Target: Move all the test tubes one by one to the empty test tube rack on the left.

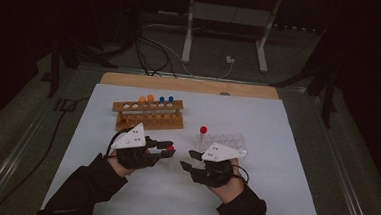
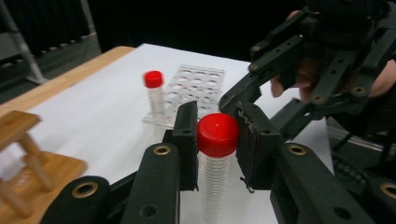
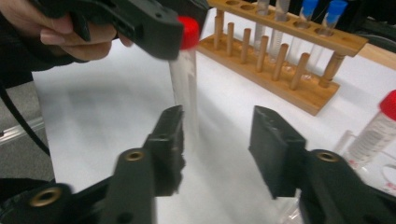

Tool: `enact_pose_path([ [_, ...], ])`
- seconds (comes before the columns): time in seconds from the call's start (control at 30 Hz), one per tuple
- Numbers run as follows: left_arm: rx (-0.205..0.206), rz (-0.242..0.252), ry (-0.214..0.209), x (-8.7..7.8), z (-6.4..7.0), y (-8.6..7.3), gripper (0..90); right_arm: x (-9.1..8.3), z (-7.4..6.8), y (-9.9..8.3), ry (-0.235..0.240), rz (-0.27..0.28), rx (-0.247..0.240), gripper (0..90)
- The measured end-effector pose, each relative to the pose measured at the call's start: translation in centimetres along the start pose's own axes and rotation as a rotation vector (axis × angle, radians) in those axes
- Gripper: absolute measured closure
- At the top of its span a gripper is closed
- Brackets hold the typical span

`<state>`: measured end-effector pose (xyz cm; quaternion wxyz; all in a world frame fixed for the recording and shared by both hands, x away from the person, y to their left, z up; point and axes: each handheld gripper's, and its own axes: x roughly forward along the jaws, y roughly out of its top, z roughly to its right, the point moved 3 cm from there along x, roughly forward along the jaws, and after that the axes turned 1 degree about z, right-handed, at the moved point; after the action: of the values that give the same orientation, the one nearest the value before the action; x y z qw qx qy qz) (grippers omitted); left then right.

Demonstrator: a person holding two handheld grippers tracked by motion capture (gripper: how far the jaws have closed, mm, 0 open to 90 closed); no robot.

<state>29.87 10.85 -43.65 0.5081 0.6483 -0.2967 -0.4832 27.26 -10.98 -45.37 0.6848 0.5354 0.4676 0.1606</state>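
Tongs [image 2: 217, 140] level — clamping red-capped tube [image 2: 215, 158]

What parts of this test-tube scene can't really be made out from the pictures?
- Held tube: its bottom is cut off by the left gripper view's lower edge.
- Its body is blurred in the right gripper view.
- Wooden rack: tube contents too small and dim in the high view.
- Clear rack: near part hidden behind the right gripper.

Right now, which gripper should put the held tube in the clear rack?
Left. The left gripper is already shut on the tube at its red cap, and the clear rack lies just ahead of it. The right gripper is open and holds nothing.
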Motion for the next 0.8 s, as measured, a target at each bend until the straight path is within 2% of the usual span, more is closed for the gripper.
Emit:
enact_pose_path([
  [0.17, -0.008, 0.004, 0.042, -1.1, -1.1, 0.5, 72.0, -0.4, 0.4, 0.1, -0.022, 0.027, 0.013, 34.4],
  [0.37, -0.005, 0.007, 0.105, -2.5, -2.6, 1.4, 72.0, -0.3, 0.5, 0.1, -0.045, 0.034, 0.026, 15.1],
  [0.47, -0.004, 0.016, 0.139, -3.4, -3.5, 2.0, 72.0, -0.4, 0.6, 0.1, -0.054, 0.044, 0.037, 9.4],
  [0.53, -0.007, 0.027, 0.163, -4.0, -4.2, 2.4, 72.0, -0.5, 0.6, 0.1, -0.046, 0.043, 0.035, 2.5],
  [0.63, -0.005, 0.039, 0.204, -4.7, -5.2, 3.0, 72.1, -0.7, 0.7, 0.2, -0.033, 0.055, 0.036, 0.6],
  [0.8, -0.016, 0.059, 0.295, -6.0, -7.5, 3.9, 72.1, -0.9, 1.0, 0.1, -0.038, 0.067, 0.037, 0.5],
])
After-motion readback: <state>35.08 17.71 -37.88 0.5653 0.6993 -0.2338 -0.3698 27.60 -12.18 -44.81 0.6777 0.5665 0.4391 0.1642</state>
